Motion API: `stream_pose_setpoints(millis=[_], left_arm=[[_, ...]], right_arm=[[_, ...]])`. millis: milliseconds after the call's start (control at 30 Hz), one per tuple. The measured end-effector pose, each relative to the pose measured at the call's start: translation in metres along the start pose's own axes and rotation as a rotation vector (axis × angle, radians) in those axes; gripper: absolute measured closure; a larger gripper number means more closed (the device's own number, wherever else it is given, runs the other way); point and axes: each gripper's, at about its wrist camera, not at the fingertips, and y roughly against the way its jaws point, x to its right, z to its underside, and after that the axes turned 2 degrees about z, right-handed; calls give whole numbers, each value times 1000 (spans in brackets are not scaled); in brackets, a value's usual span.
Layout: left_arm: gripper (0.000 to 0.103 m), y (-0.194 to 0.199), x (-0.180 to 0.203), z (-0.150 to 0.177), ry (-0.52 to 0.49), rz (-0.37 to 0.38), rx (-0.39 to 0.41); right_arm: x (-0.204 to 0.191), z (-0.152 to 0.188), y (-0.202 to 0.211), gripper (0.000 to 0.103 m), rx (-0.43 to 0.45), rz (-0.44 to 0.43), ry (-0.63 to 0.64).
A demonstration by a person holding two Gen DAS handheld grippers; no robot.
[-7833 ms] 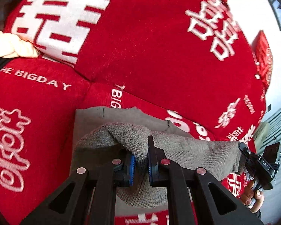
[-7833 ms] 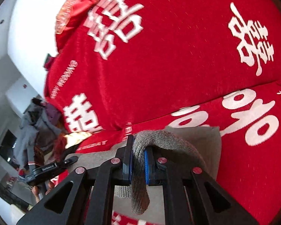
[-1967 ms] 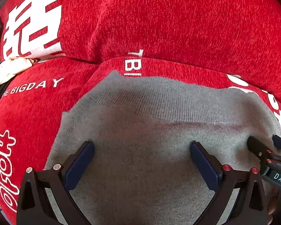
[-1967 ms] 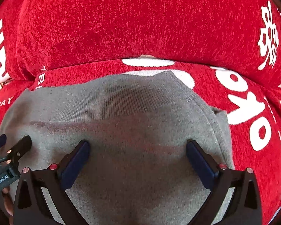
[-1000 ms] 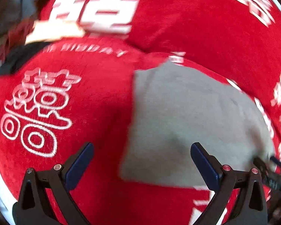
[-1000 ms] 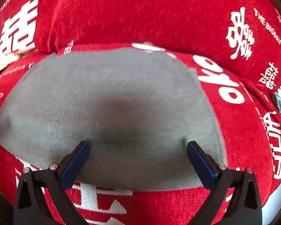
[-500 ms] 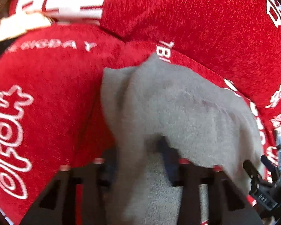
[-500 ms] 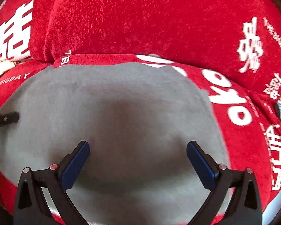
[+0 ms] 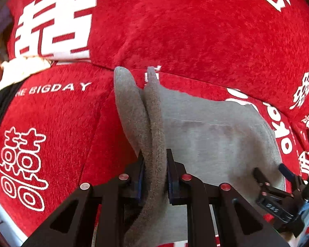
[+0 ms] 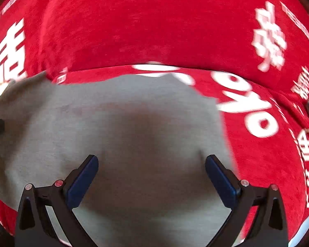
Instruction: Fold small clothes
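A grey knitted garment (image 9: pixel 216 135) lies folded on the red sofa seat (image 9: pixel 57 123). My left gripper (image 9: pixel 154 175) is shut on the garment's left edge, which stands up as a doubled flap between the blue pads. The right gripper (image 9: pixel 272 173) shows at the lower right of the left wrist view, over the garment's right side. In the right wrist view the same garment (image 10: pixel 123 123) fills the middle, and my right gripper (image 10: pixel 152 175) hangs open above it, with nothing pinched between its wide-apart fingers.
Red cushions with white characters (image 9: pixel 195 24) form the sofa back behind the garment. A cream cloth (image 9: pixel 20 72) and dark items lie at the far left. The sofa's front edge (image 10: pixel 304 226) runs along the lower right.
My left gripper went from wide open beside the garment to shut on its left edge and lifted that edge up. The right gripper stayed open and drifted sideways over the cloth.
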Motion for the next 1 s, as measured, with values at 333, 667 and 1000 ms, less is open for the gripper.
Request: stream_pose_setpoints(millis=[333, 667, 1000], left_arm=[[85, 42, 140, -12, -101, -3, 38], [89, -61, 297, 49, -280, -67, -99], [88, -35, 294, 55, -325, 82, -80]], right_arm=[[128, 26, 26, 0, 55, 15, -185], [182, 61, 5, 0, 9, -16, -280], [188, 67, 15, 0, 44, -58, -261]])
